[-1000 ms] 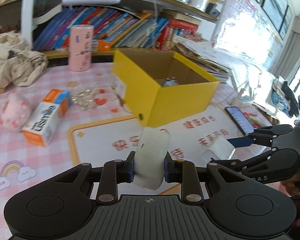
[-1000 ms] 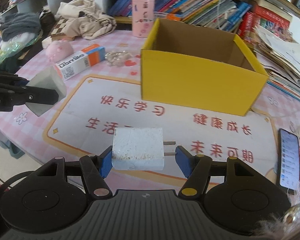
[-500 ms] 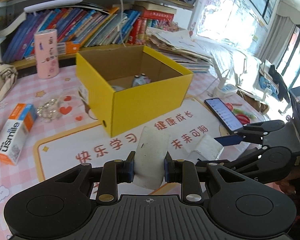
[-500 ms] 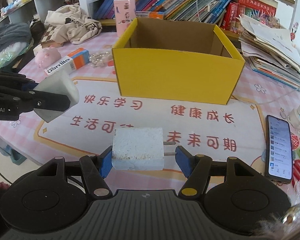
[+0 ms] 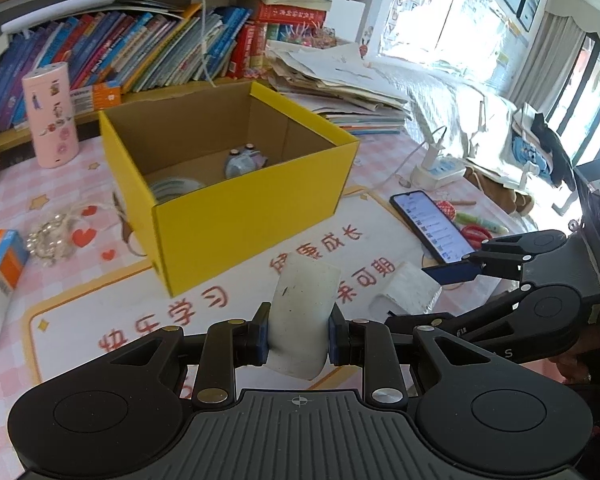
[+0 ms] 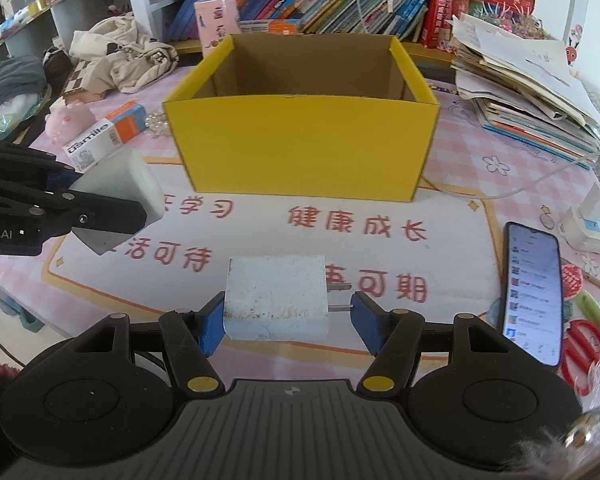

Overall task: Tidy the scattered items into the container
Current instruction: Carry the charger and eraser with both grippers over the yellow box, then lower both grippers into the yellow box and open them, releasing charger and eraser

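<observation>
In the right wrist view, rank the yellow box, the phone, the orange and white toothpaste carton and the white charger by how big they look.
Largest to smallest as they appear:
1. yellow box
2. white charger, though it sits close to the camera in the right hand-held gripper, which enlarges it
3. phone
4. toothpaste carton

The charger and phone are near enough that their order is unsure.

"usmile" on carton (image 6: 105, 141); "健康成长" on mat (image 6: 452, 216)
</observation>
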